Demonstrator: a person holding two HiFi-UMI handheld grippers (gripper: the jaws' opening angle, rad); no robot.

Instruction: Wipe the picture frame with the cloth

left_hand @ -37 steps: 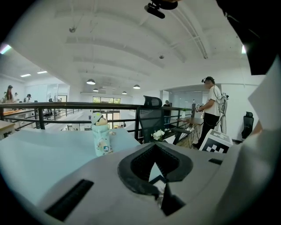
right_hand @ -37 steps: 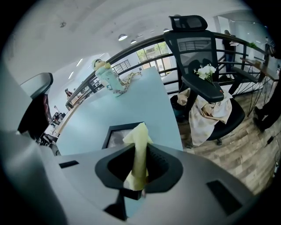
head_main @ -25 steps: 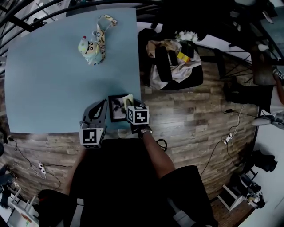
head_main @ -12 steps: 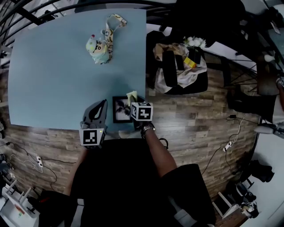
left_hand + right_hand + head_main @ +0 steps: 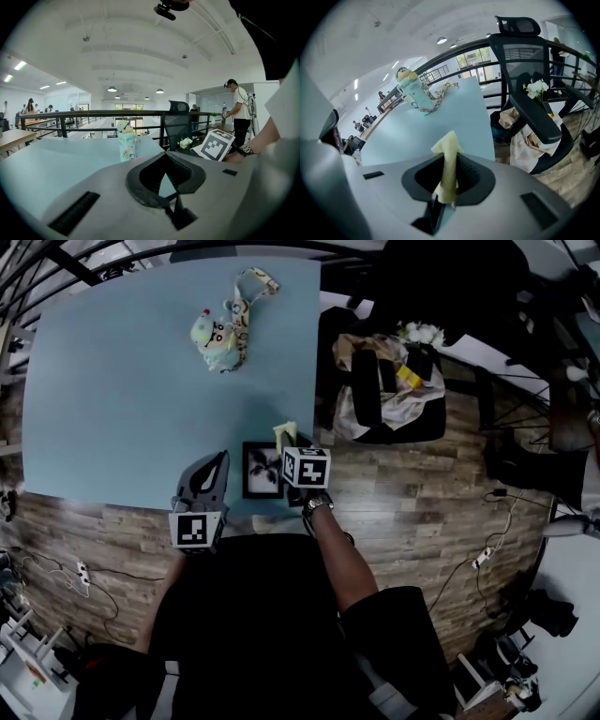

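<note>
Head view: one picture frame (image 5: 262, 471) lies at the blue table's (image 5: 112, 418) near edge, between the left gripper (image 5: 221, 459) and the right gripper (image 5: 286, 440). One cartoon bottle (image 5: 217, 330) sits far off.

Left gripper view: jaws pressed together, holding nothing.

Right gripper view: jaws clamp one yellow cloth (image 5: 449, 161).

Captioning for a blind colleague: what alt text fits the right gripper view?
The right gripper holds a pale yellow cloth upright in its shut jaws. Beyond are a light blue table, a cartoon-print bottle and a black chair.

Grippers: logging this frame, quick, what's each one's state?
Left gripper: shut, nothing between its jaws.
Right gripper: shut on the yellow cloth.
</note>
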